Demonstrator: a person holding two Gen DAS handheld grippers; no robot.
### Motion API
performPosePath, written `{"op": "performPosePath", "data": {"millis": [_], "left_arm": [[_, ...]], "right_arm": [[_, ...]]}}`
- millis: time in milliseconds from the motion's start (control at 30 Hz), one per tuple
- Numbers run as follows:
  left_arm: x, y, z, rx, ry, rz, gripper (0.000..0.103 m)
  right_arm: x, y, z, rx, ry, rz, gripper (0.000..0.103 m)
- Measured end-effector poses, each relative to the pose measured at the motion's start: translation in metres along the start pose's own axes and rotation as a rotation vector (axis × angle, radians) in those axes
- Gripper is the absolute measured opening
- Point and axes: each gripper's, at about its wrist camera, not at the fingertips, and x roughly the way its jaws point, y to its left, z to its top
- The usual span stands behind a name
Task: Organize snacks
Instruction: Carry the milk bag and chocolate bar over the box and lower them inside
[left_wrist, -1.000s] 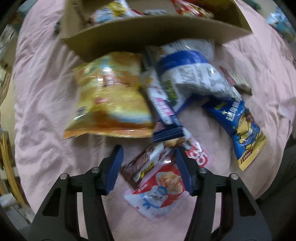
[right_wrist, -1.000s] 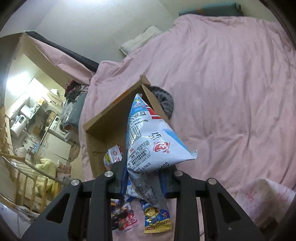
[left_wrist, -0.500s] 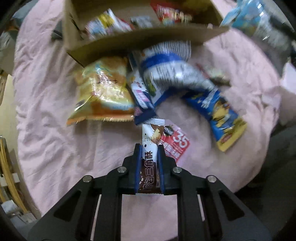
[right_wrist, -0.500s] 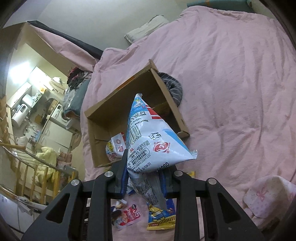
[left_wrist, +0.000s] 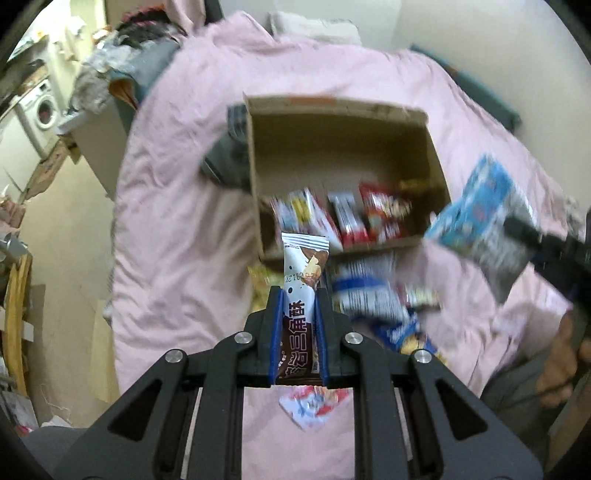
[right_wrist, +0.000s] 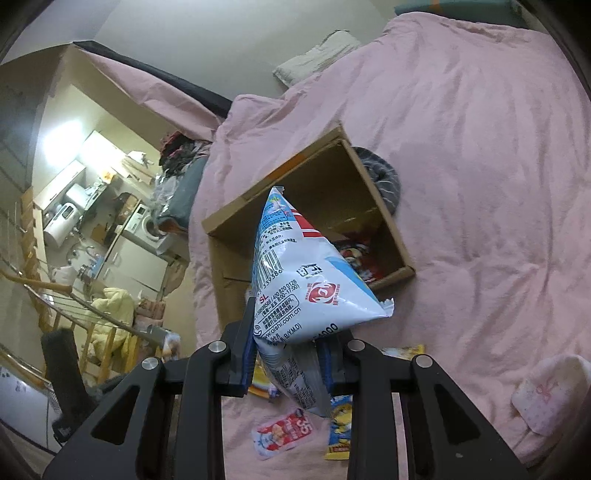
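Note:
My left gripper (left_wrist: 298, 295) is shut on a brown and white chocolate bar wrapper (left_wrist: 301, 273), held upright above the pink bedspread just short of the open cardboard box (left_wrist: 434, 147). The box holds several snack packs (left_wrist: 380, 214). My right gripper (right_wrist: 288, 343) is shut on a white and blue snack bag (right_wrist: 295, 280), held in the air near the box (right_wrist: 400, 254). That bag (left_wrist: 480, 218) and gripper show blurred at the right of the left wrist view.
Loose snacks lie on the bedspread in front of the box: a blue and white bag (left_wrist: 369, 291), a red and white packet (right_wrist: 284, 432) and a blue and yellow packet (right_wrist: 340, 424). A grey striped item (right_wrist: 384, 177) lies behind the box. Kitchen and railing are left.
My left gripper closed on the chocolate bar and lifted it from the bed toward the box. My right gripper carried its bag closer to the box.

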Motion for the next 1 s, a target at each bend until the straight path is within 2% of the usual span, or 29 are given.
{"op": "performPosePath", "data": {"millis": [133,300,533,800,933,1000], "left_arm": [[-0.003,0.000,0.023,-0.044,-0.010,-0.004,0.013],[-0.003,-0.004,0.056,-0.050,-0.044,0.015,0.013],[0.024,-0.011,0.082,-0.043,-0.049,0.062,0.013],[0.072,-0.013,0.099,-0.035,-0.015,0.098,0.013],[0.092,-0.012,0.106,-0.053,0.020,0.110,0.013],[0.102,-0.010,0.109,-0.071,0.028,0.103,0.013]], "right_arm": [[0.014,0.004,0.011,0.025,0.019,0.026,0.029],[0.037,0.016,0.031,0.040,0.030,0.060,0.029],[0.099,0.016,0.064,0.103,0.131,0.119,0.029],[0.148,0.013,0.071,0.032,0.190,0.091,0.029],[0.164,-0.004,0.071,0.068,0.229,0.063,0.029],[0.167,-0.007,0.072,0.052,0.233,0.009,0.029]]}}
